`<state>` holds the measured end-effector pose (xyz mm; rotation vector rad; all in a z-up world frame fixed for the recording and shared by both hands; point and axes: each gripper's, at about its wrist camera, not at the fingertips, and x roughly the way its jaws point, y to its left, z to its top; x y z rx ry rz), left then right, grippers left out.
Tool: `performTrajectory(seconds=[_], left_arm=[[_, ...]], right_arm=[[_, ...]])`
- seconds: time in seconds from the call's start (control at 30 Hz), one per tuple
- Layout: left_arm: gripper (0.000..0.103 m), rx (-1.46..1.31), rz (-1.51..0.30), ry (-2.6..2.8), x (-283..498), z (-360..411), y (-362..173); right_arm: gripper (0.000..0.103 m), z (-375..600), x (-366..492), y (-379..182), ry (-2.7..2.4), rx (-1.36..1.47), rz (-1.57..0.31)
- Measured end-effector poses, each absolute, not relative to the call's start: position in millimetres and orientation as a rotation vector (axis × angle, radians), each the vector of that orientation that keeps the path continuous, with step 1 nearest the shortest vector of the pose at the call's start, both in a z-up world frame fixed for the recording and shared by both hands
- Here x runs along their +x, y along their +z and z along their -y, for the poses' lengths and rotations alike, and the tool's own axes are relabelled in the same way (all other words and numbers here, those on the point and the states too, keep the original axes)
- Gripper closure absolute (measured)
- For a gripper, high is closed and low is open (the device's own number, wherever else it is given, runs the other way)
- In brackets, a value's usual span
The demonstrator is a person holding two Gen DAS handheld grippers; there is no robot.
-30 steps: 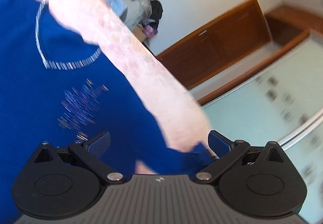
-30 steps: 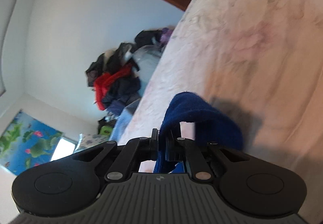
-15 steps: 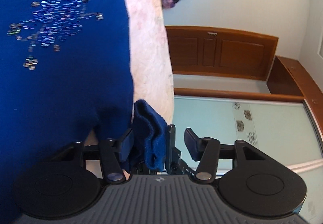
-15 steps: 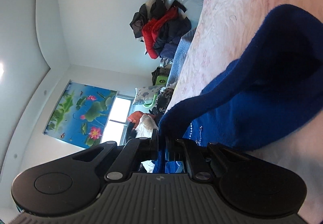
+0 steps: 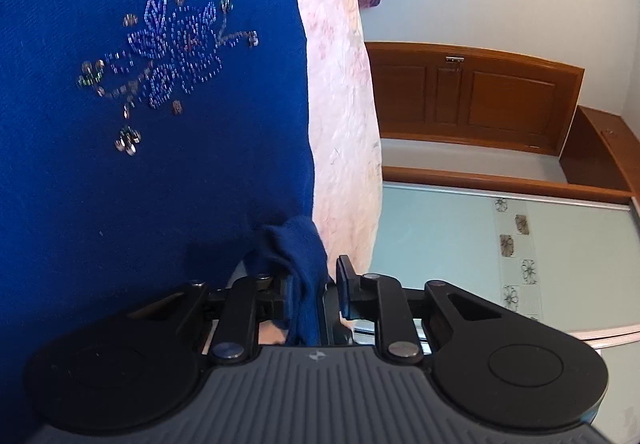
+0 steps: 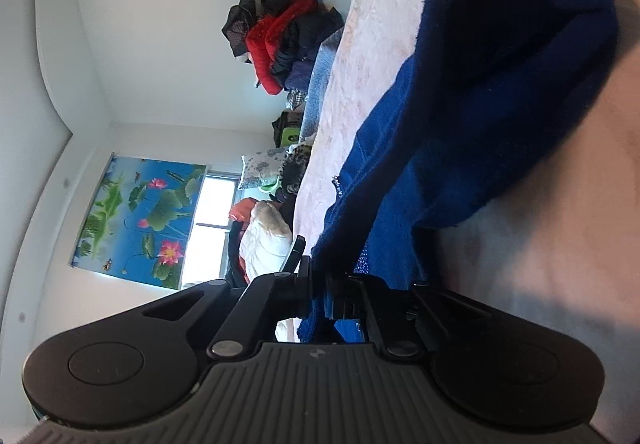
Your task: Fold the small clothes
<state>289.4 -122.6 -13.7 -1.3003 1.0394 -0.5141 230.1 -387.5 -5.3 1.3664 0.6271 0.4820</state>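
A blue knit sweater [image 5: 160, 164] with a beaded flower [image 5: 176, 52] lies flat on the pink bedspread [image 5: 344, 124]. My left gripper [image 5: 312, 288] is at the sweater's near edge. Its jaws are closing on a bunched fold of blue fabric that stands up between the pads. In the right wrist view another part of the sweater [image 6: 500, 104] is doubled over in a thick fold on the bedspread [image 6: 380, 24]. From it a ridge of fabric runs down into my right gripper [image 6: 320, 276]. Those jaws are opening, with the fabric still between them.
A wooden cabinet [image 5: 472, 96] and a pale glass panel [image 5: 440, 252] stand beyond the bed's edge. A heap of dark and red clothes [image 6: 288, 32] lies at the far end of the bed. A lotus picture [image 6: 136, 216] hangs beside a window [image 6: 216, 228].
My left gripper dropped to the sweater's edge, rolled, and went from wide open to closed on a fold. The right gripper carried its blue fabric across the bed, and its jaws have parted slightly.
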Motion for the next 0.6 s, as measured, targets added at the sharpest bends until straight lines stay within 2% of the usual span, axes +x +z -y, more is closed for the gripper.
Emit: performTrajectory(seconds=[0.07,0.1,0.23,0.43,0.6], left_arm=[[0.092,-1.306,-1.028,-0.491,291,116,-15],[0.093,-1.306,-1.041,-0.491,294,116,-17],[0.099,-1.23,-1.063,-0.477,296,118,-13],[0.1,-1.066,-1.061,-0.458,295,111,-2],[0.1,-0.935,-0.923,-0.461,288,85,35]], right_arm=[[0.06,392,222,-3,0.464,1.361,-0.63],[0.035,395,217,-2,0.454,1.357,-0.614],[0.038,409,204,-1,0.448,1.346,-0.57],[0.038,430,189,-14,0.395,1.394,-0.539],[0.038,436,182,-14,0.382,1.375,-0.526]])
